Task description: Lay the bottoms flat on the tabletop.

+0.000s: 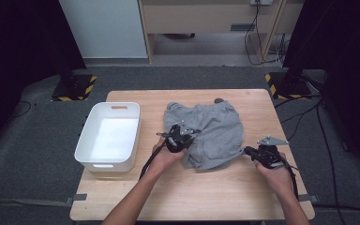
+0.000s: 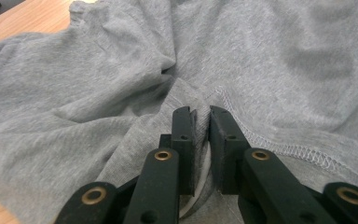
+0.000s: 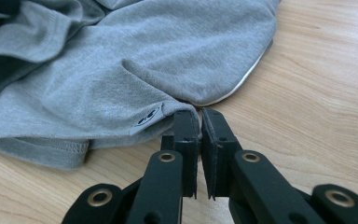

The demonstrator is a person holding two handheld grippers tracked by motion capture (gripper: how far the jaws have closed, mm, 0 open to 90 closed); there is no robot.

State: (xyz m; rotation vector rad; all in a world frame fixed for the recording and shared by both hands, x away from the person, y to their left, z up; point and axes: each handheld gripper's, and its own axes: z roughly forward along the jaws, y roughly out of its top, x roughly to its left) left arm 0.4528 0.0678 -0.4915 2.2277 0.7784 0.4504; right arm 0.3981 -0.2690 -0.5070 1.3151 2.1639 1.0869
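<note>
High view: grey shorts (image 1: pixel 211 133) lying crumpled on the wooden table (image 1: pixel 192 192), about the middle, waistband toward the far edge. Left of the shorts a white plastic bin (image 1: pixel 108 136), standing at the left table edge, apart from the cloth. Left gripper (image 1: pixel 180 137) at the near-left part of the shorts, over the cloth, held by the left hand (image 1: pixel 165 157). Right gripper (image 1: pixel 248 151) at the near-right corner of the shorts, low by the table, held by the right hand (image 1: pixel 274 173). Small dark object (image 1: pixel 219 100) just beyond the waistband, too small to identify. Grey carpet floor (image 1: pixel 37 154) around the table.

Left gripper view: left gripper (image 2: pixel 203 122) closed on a fold of the grey shorts (image 2: pixel 121 93), cloth pinched between the two black jaws, a pale strip of fabric visible in the narrow gap lower down. Stitched hem running to the right of the jaws. Wrinkles pulled toward the gripped fold. A bit of the table (image 2: pixel 23 18) at the upper left.

Right gripper view: right gripper (image 3: pixel 200 122) closed on the corner of the shorts (image 3: pixel 144 60), the jaws nearly together with the hem edge caught at the tips. Small black printed mark on the cloth just left of the jaws. Rest of the shorts spread flat on the table (image 3: pixel 317 93) to the left and beyond.
</note>
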